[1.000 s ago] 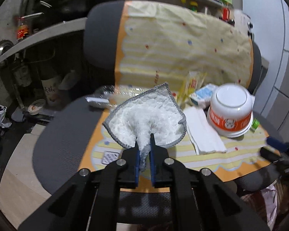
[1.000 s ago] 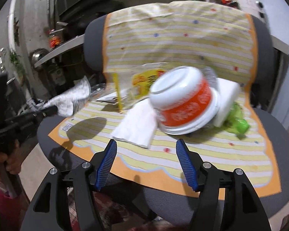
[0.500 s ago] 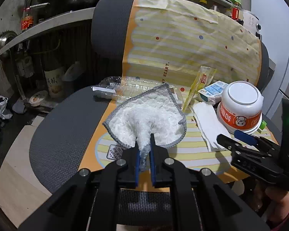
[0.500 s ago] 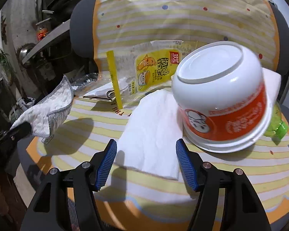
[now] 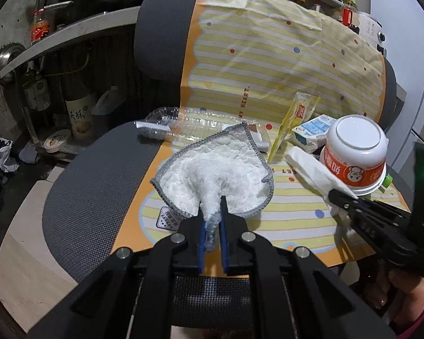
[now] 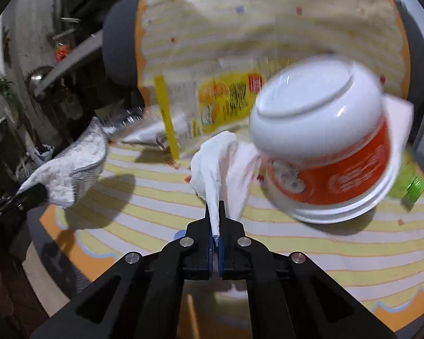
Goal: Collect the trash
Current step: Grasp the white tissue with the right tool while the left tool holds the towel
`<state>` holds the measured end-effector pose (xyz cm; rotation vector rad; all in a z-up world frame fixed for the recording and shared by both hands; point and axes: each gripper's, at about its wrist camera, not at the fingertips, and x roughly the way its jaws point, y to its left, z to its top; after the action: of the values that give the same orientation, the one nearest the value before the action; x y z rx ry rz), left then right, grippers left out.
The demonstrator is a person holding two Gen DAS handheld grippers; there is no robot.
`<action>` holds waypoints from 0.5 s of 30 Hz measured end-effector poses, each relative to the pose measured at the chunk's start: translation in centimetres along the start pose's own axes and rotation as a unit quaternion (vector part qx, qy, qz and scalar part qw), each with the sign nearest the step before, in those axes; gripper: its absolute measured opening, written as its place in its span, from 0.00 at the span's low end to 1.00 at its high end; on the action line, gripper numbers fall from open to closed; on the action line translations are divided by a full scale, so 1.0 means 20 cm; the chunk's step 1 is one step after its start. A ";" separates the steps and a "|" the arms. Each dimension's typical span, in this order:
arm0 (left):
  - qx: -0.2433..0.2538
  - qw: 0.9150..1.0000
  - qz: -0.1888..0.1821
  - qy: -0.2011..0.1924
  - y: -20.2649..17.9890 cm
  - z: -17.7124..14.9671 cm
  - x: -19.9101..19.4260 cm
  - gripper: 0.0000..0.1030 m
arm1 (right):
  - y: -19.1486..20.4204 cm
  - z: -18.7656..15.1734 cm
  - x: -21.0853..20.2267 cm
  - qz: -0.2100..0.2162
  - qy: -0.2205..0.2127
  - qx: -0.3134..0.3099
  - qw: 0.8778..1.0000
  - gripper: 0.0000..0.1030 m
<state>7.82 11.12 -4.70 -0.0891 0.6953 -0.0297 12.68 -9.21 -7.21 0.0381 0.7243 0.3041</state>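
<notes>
My left gripper (image 5: pixel 212 214) is shut on a white fluffy cloth with grey trim (image 5: pixel 217 175), held above the chair seat; the same cloth (image 6: pixel 70 163) hangs at the left of the right wrist view. My right gripper (image 6: pixel 215 212) is shut on a white paper napkin (image 6: pixel 212 166), pinched at its near edge and lifted off the striped yellow mat (image 6: pixel 296 243). From the left wrist view the right gripper (image 5: pixel 336 197) grips that napkin (image 5: pixel 311 169) beside an upturned white and orange noodle bowl (image 5: pixel 356 155). The bowl (image 6: pixel 325 147) stands just right of the napkin.
A yellow snack wrapper (image 5: pixel 294 118), a small milk carton (image 5: pixel 311 132) and a clear plastic tray (image 5: pixel 195 124) lie at the back of the mat. A green cap (image 6: pixel 412 189) sits right of the bowl. The grey mesh chair seat (image 5: pixel 93 186) extends left. Cluttered shelves stand behind.
My right gripper moved in to the napkin, shut on its near edge and raised it. The left gripper kept hold of the cloth and shifted little.
</notes>
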 end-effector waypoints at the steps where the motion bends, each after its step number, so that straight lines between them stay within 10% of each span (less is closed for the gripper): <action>1: 0.002 1.000 0.000 -0.005 -0.01 0.01 -0.02 0.06 | 0.01 0.00 -0.04 0.008 -0.010 -0.007 1.000 0.02; 8: 0.021 0.999 -0.020 -0.033 -0.16 0.02 -0.17 0.06 | -0.06 -0.02 -0.44 0.050 -0.074 -0.015 0.996 0.02; 15: 0.075 0.993 -0.084 -0.045 -0.48 -0.03 -0.26 0.06 | -0.34 -0.13 -0.84 -0.009 -0.123 0.024 0.992 0.02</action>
<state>3.39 1.72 -0.96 -0.0041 0.5924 -0.2373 0.87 -20.69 0.87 0.1118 0.4875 0.2590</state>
